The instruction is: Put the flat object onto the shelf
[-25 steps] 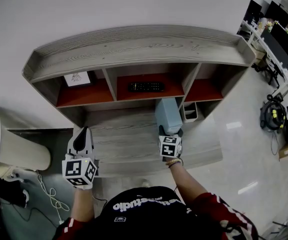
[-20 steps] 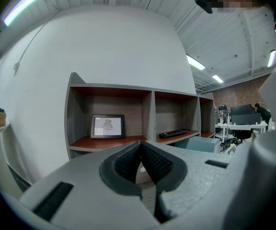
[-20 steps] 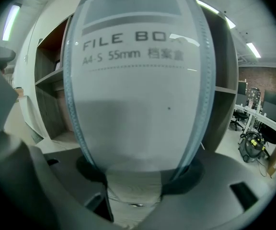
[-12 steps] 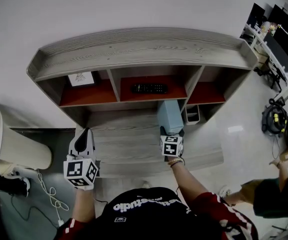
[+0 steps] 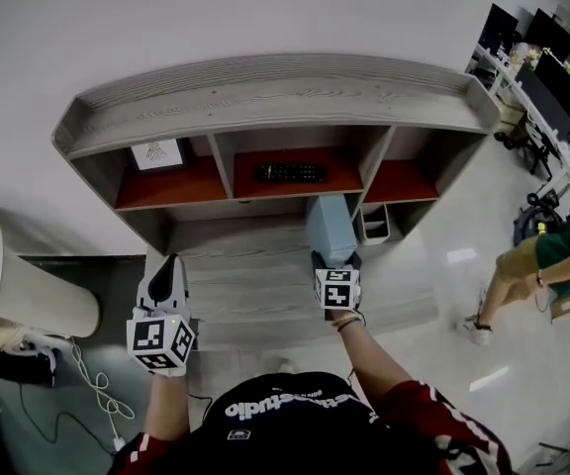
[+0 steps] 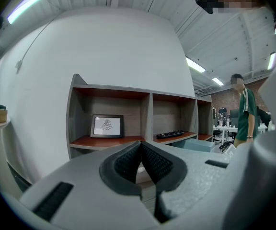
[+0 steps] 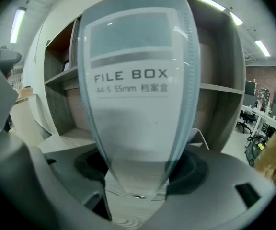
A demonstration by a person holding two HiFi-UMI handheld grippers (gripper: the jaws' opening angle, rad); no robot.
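A pale blue file box (image 5: pixel 330 228) stands upright on the grey lower shelf board (image 5: pixel 245 265), just below the middle cubby. In the right gripper view the file box (image 7: pixel 138 104) fills the frame, its spine printed "FILE BOX". My right gripper (image 5: pixel 334 260) is at the box's near end. Its jaws are opening, the box's lower end still between them (image 7: pixel 138 176), and the pads look just off its sides. My left gripper (image 5: pixel 166 265) hovers over the board's left end, shut (image 6: pixel 140 164) with nothing in it.
The shelf unit (image 5: pixel 265 92) has three red-floored cubbies: a framed picture (image 5: pixel 156 153) in the left one and a black remote (image 5: pixel 290 173) in the middle one. A white wire holder (image 5: pixel 375 224) stands right of the box. A person (image 5: pixel 532 265) walks at right. A round white table (image 5: pixel 28 295) stands left.
The box and both grippers keep their places. A person has walked into view at the right, from the lower right edge toward the desks.
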